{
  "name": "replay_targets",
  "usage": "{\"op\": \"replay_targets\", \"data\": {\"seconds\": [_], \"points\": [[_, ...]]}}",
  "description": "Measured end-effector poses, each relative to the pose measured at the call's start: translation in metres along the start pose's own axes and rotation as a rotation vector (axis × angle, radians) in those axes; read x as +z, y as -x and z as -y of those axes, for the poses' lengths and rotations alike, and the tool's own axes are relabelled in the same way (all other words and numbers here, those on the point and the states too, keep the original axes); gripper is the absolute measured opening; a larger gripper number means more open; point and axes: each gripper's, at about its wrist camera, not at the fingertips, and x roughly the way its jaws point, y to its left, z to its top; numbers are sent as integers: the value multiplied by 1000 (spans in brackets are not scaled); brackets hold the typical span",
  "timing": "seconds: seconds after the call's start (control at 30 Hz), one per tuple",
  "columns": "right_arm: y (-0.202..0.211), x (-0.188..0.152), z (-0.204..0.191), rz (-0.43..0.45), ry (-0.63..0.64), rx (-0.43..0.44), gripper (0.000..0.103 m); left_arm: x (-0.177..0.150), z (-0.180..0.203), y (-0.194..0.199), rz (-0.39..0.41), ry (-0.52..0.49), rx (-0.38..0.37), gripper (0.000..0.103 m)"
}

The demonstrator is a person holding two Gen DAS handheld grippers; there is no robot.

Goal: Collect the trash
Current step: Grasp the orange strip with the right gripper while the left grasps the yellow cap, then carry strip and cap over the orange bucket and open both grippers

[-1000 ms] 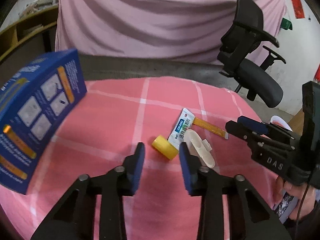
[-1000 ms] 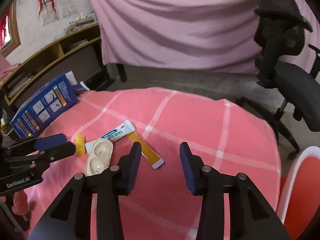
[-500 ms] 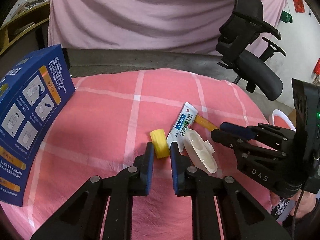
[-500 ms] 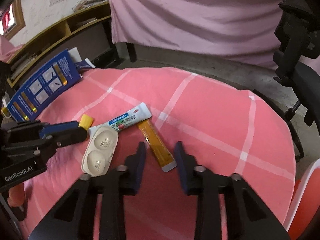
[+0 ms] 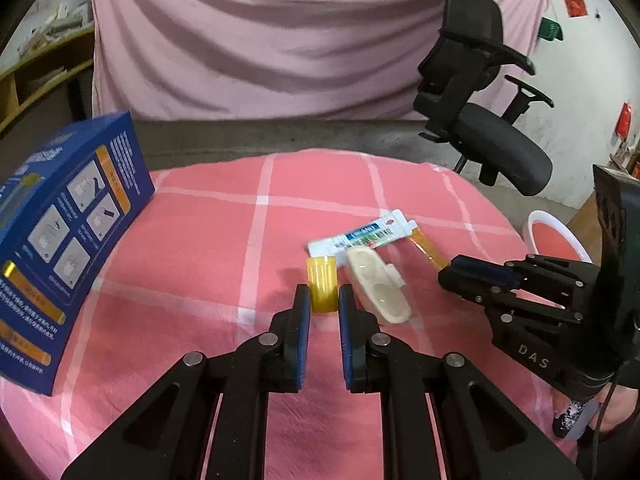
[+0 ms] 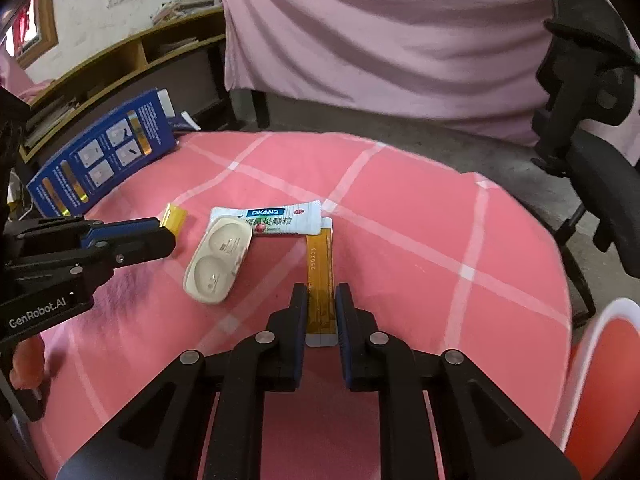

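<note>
White DIKANG sachet (image 6: 276, 219), orange strip (image 6: 320, 280) stamped 250205

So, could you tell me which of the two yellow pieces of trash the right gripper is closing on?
The long flat yellow strip, not the short yellow cap, which sits between the left gripper's pads.

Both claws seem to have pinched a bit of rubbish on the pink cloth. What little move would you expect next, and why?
Probably a small lift. The left gripper has its pads against the yellow piece, and the right gripper is pinching the long orange sachet. Both items lie flat on the tablecloth, so raising them clears the white case and the white sachet.
</note>
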Motion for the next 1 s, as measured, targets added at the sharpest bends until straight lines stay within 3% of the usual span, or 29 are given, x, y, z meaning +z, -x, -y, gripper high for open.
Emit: {"op": "replay_targets", "data": {"seconds": [0.2,0.43,0.67,1.0], "points": [[34,-10,5,145,-24,-65,12,-8,18,24,121,-14,-31,11],[84,-19,-1,413,-18,-121,12,-4,43,57,319,-29,-100,11],[141,-29,13,687,-67,-253,12,5,87,87,484,-117,-139,11],[196,-56,51,868,-186,-391,12,15,156,100,606,-242,-187,11]]}}
